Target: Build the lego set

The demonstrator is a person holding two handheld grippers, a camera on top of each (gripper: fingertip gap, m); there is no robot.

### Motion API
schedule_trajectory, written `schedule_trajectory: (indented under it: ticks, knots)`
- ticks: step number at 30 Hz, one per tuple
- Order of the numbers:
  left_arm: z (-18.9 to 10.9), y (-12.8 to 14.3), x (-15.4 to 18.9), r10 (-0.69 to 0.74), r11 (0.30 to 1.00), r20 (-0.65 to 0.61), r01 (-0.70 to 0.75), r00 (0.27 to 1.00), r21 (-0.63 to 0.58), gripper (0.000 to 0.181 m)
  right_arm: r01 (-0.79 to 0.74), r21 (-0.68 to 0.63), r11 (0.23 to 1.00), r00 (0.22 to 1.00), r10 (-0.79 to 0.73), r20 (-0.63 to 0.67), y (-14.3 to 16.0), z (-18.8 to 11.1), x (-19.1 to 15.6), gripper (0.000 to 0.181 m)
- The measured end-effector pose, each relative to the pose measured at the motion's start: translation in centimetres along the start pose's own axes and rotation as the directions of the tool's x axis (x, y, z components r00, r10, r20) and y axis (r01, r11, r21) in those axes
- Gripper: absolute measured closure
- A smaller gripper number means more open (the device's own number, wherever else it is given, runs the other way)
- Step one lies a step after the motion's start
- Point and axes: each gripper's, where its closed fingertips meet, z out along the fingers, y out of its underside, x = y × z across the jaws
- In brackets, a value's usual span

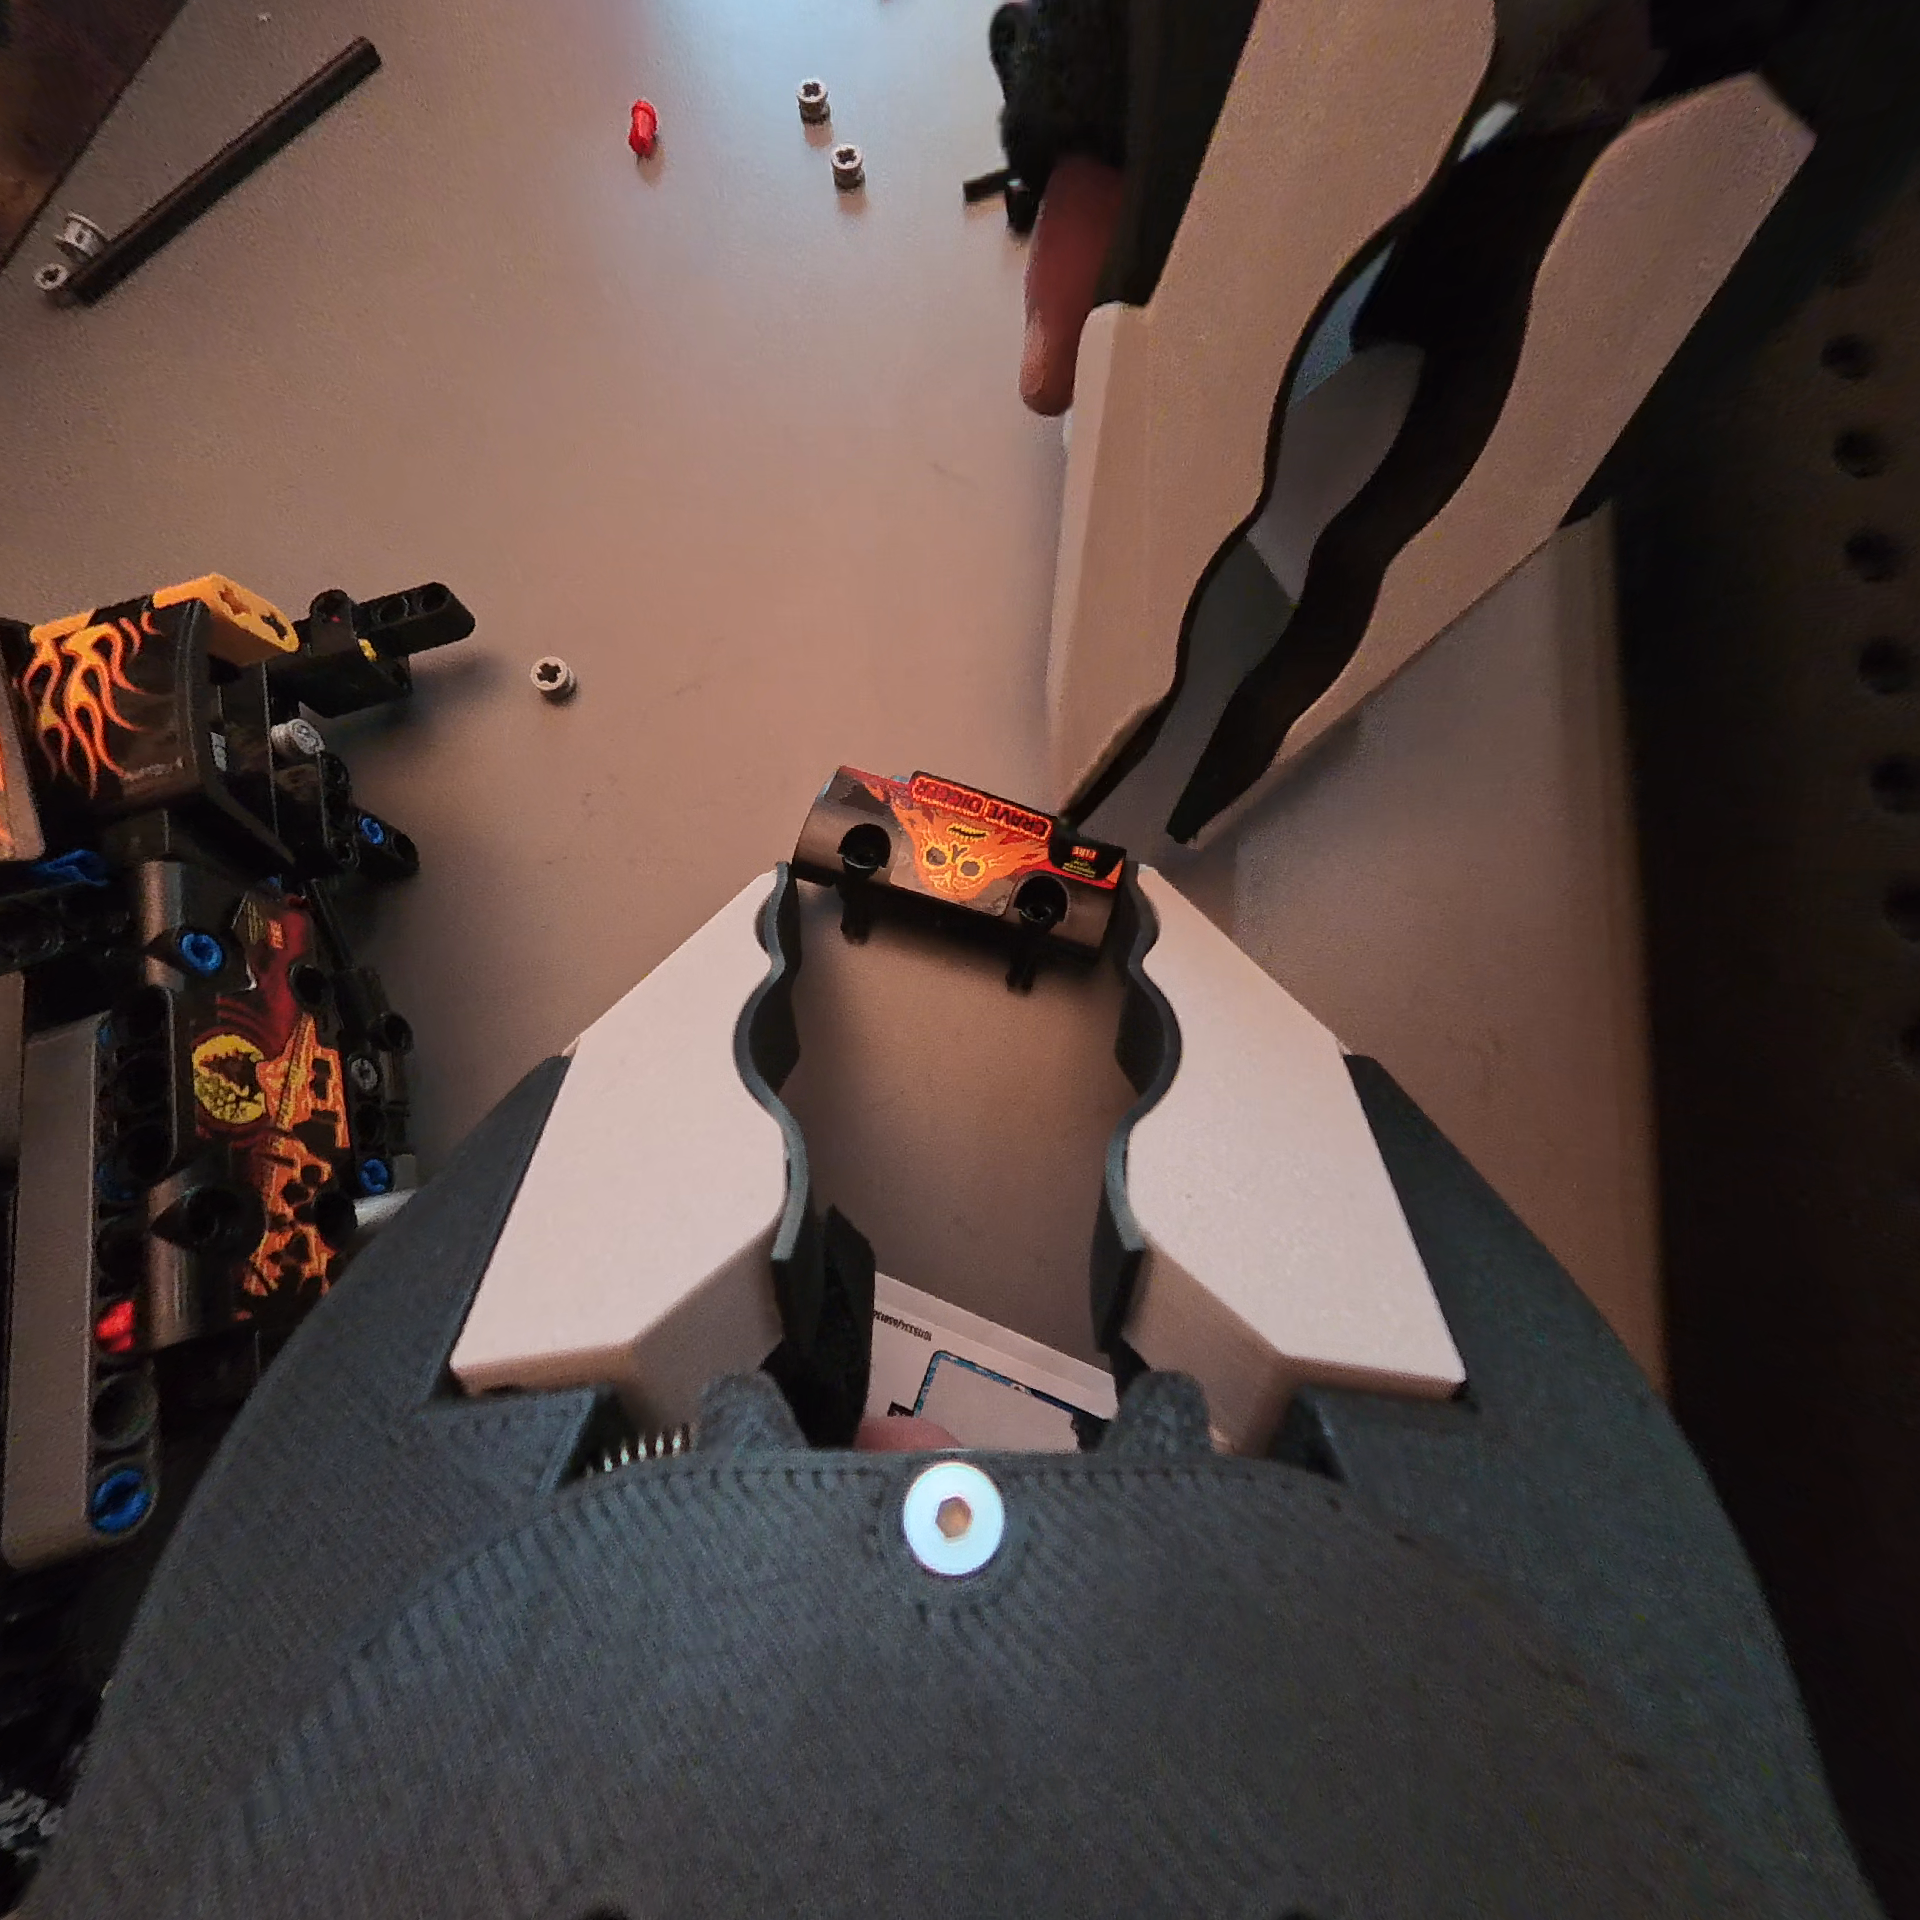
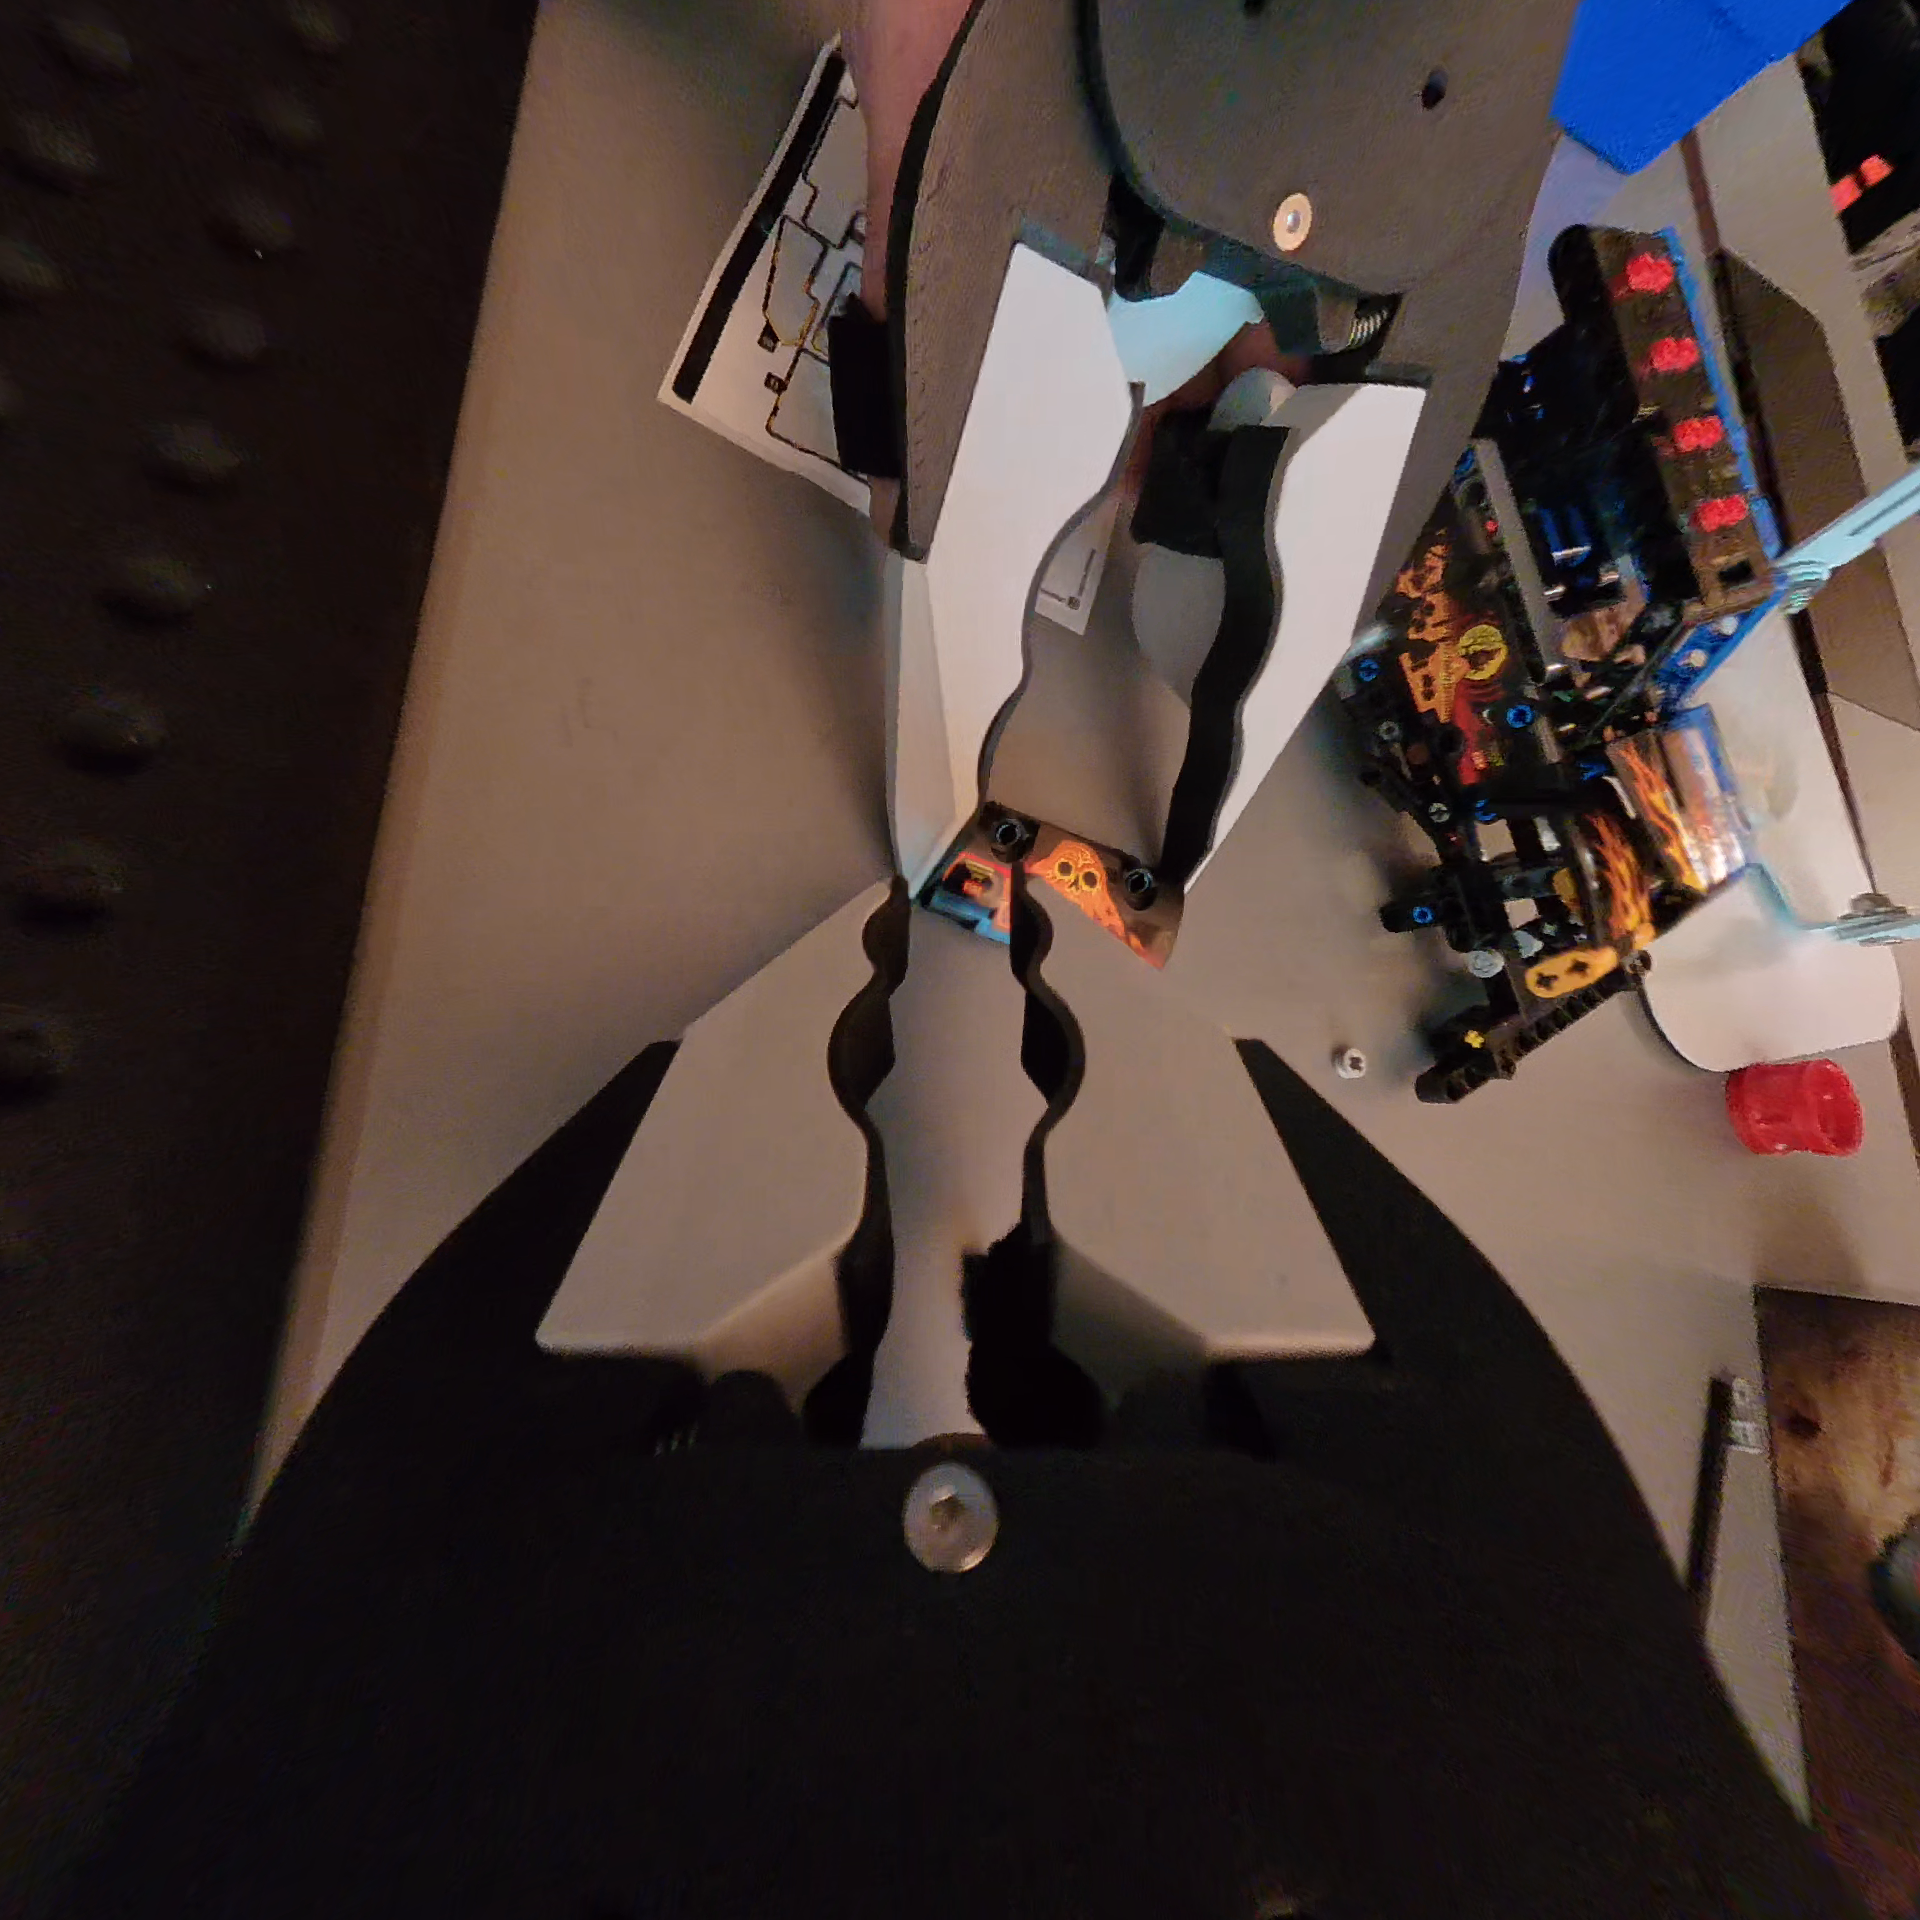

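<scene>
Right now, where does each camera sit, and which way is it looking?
Left wrist view: on the left gripper, looking down its fingers at the dark printed piece held over the table; the right gripper reaches in.
Right wrist view: on the right gripper, facing the left gripper head-on.
Both show the printed piece and the half-built model.

Opposed close wrist views, shared panel (image 1: 961,862)

A black panel piece (image 1: 961,868) carries an orange flaming skull sticker with a red band. Left of it, the black lego model (image 1: 197,935) shows orange flame patterns, blue pins and a yellow connector. The desk (image 1: 644,416) is pale grey. A red pin (image 1: 643,127) lies beyond the panel piece.
</scene>
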Motion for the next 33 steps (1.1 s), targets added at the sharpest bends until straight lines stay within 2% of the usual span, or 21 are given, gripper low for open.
schedule_trajectory:
  ticks: [6, 9, 18, 20, 23, 29, 31, 33]
  knots:
    - [0.0, 0.0, 0.0, -0.001, 1.000, 0.000, 0.001, 1.000, 0.000, 0.121, -0.015, -0.048, 0.999, 0.999, 0.017, 0.045, 1.1, 0.4, -0.3, 0.165]
    - [0.0, 0.0, 0.0, -0.001, 1.000, -0.001, 0.001, 1.000, 0.000, 0.121, -0.064, -0.028, 0.998, 0.997, 0.064, 0.031, 0.9, 0.3, 0.4, 0.158]
    - [0.0, 0.0, 0.0, -0.001, 1.000, -0.002, 0.001, 1.000, 0.001, 0.121, -0.199, -0.066, 0.978, 0.975, 0.205, 0.083, 1.7, 0.8, 1.0, 0.162]
    - [0.0, 0.0, 0.0, 0.000, 1.000, -0.002, 0.000, 1.000, 0.002, 0.121, -0.243, -0.098, 0.965, 0.965, 0.251, 0.072, 2.3, 0.7, 1.9, 0.148]
    - [0.1, -0.1, 0.1, 0.003, 1.000, -0.005, -0.003, 1.000, 0.002, 0.121, -0.320, -0.025, 0.947, 0.942, 0.321, 0.097, 1.2, 0.5, 2.6, 0.150]
    - [0.1, -0.1, 0.1, 0.004, 1.000, -0.005, -0.004, 1.000, 0.002, 0.120, -0.333, -0.064, 0.941, 0.943, 0.334, 0.005, 2.9, 0.8, 4.2, 0.155]
    - [0.1, -0.1, 0.2, 0.006, 1.000, -0.007, -0.006, 1.000, 0.002, 0.120, -0.351, 0.017, 0.936, 0.936, 0.351, 0.035, 1.0, 0.5, 4.1, 0.155]
    - [0.1, -0.1, 0.2, 0.006, 1.000, -0.008, -0.006, 1.000, 0.002, 0.120, -0.324, -0.015, 0.946, 0.946, 0.325, 0.006, 1.0, 1.1, 4.2, 0.152]
